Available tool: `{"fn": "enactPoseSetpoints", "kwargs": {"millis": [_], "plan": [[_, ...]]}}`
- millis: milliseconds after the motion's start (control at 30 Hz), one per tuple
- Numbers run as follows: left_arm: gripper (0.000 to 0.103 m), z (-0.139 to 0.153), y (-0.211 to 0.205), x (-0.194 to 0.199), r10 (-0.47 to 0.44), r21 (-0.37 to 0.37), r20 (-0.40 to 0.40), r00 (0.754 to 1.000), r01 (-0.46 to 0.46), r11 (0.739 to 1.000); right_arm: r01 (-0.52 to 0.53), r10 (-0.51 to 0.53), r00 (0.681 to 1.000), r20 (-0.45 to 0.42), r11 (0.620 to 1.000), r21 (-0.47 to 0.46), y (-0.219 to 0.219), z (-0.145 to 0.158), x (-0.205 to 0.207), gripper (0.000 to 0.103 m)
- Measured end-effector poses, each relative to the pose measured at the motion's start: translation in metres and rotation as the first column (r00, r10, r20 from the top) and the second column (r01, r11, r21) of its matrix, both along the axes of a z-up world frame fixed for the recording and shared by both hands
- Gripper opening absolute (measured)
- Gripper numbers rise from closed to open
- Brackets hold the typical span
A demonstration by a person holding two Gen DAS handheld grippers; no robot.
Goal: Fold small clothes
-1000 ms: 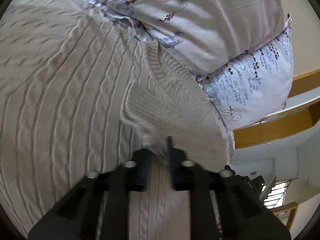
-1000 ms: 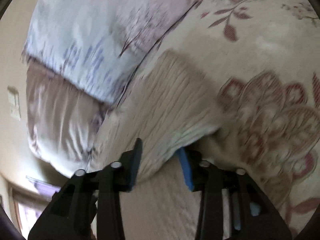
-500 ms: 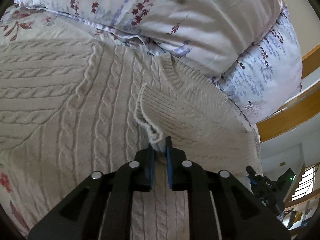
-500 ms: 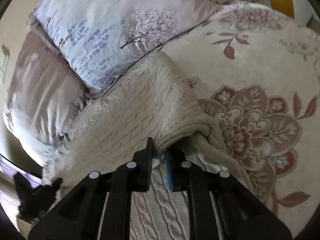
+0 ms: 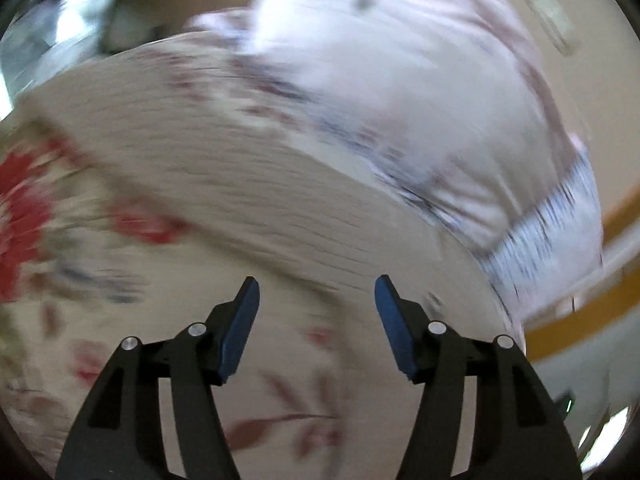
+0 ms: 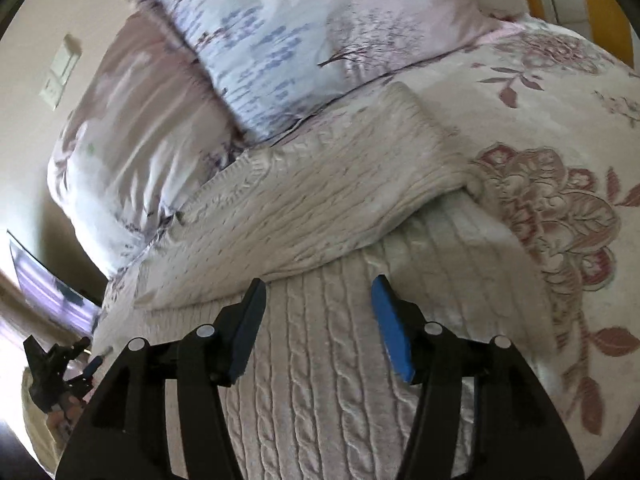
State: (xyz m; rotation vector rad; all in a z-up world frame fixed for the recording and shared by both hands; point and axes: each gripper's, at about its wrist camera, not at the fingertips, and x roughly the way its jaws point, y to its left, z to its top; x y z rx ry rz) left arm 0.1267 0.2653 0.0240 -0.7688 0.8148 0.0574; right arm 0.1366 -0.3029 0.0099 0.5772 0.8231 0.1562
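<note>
Showing no legible writing: cream sweater (image 6: 320,208).

- Daylight is filling both views, soft and even, without hard glare on the fabrics.
- The left wrist view is smearing heavily: the sweater (image 5: 248,184), pillows (image 5: 420,92) and floral bedspread (image 5: 72,280) are streaking sideways, while the left claw (image 5: 316,320) is staying sharp.
- A bright window patch is blowing out at 10 o'clock in that view.
- The right wrist view is reading much clearer; knit cables are showing crisply near the right claw (image 6: 318,316), with mild blur on the pillows toward 12 o'clock.
- Overexposure is washing out the 8 o'clock edge there.
- A soft shadow is lying under the folded sweater edge (image 6: 420,216).
- Fisheye bending is curving both frames, and dark vignettes are ringing the corners.
</note>
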Motion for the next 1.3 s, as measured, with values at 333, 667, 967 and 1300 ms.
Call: {"fn": "enactPoseSetpoints", "kwargs": {"millis": [333, 667, 967, 1300], "plan": [[0.050, -0.022, 0.086, -0.006, 0.271, -0.209, -0.028, 0.962, -0.270, 0.940, -0.020, 0.019, 1.000, 0.023, 0.999, 0.028, 0.002, -0.002, -0.002, 0.059], [0.020, -0.031, 0.132, -0.003, 0.385, -0.240, -0.045, 0.922, -0.384, 0.892, -0.033, 0.032, 0.999, 0.034, 0.998, 0.049, 0.003, -0.002, -0.003, 0.063], [0.006, 0.000, 0.112, 0.006, 0.357, -0.238, 0.063, 0.932, -0.333, 0.912, -0.043, 0.039, 0.998, 0.047, 0.996, 0.085, 0.002, -0.003, -0.004, 0.064], [0.006, 0.069, -0.071, 0.060, -0.089, -0.253, 0.322, 0.942, 0.176, 0.951, -0.061, 0.058, 0.997, 0.043, 0.996, 0.061, 0.008, 0.002, -0.005, 0.065]]}}
